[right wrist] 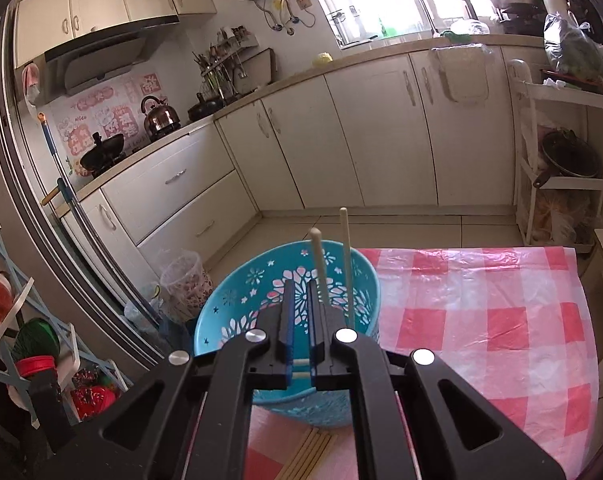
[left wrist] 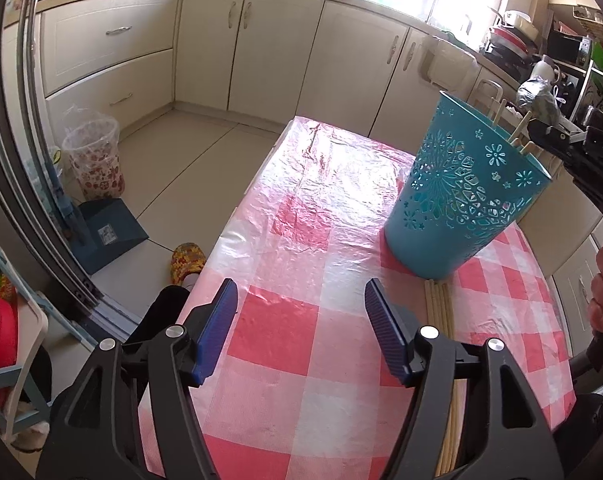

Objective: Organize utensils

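While both grippers hang over the table: positions as follows.
Left gripper (left wrist: 301,324): jaws spread wide, empty, above the pink-and-white checked plastic tablecloth (left wrist: 285,344).
Right gripper (right wrist: 300,320): jaws clenched near the teal perforated plastic holder (right wrist: 237,312); what they pinch, cannot tell.
Pale chopsticks (right wrist: 346,268): two upright in holder.
Loose bamboo chopsticks (left wrist: 441,312): flat beside holder's base.

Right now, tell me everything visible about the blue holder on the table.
The blue holder is a teal, plastic-looking cup with cut-out flower and star patterns, wider at its open rim. It stands on the checked tablecloth, upright as far as the fisheye shows, with loose chopsticks lying at its base. Pale chopsticks stand inside. The right gripper, shut on chopsticks, hovers over its rim.
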Demonstrator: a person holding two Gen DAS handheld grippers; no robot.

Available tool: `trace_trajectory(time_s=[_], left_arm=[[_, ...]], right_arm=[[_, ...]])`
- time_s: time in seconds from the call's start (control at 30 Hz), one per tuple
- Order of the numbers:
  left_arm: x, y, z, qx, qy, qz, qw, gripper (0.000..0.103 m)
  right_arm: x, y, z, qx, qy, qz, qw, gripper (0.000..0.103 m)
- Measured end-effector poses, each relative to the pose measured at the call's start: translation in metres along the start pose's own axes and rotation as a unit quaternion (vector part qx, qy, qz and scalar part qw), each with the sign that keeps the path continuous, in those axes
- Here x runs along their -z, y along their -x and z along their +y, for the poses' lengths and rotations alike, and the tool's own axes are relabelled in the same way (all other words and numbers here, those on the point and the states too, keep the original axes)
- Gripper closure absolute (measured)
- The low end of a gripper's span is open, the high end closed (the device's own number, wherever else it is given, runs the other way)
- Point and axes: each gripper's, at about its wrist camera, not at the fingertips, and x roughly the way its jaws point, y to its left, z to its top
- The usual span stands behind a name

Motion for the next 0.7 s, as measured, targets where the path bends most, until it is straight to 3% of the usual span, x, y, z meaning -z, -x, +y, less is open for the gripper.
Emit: trace_trajectory(time_s=[0.2,0.47,0.7], left_arm=[[0.006,0.02,-0.011,-0.008,-0.022,-0.01,0.9997,0.038],[0.015,0.047,-0.021,-0.006,-0.037,-0.021,0.9991,0.036],[0.021,0.069,-0.031,-0.007,-0.051,-0.032,0.9982,0.035]], right_arm=[[0.027,0.041,0.02,0.001,0.014,-0.014,1.0,0.08],[0.083,0.091,0.036,0.026,0.005,-0.007,1.0,0.076],[0.129,0.101,0.039,0.06,0.004,0.024,0.998,0.068]])
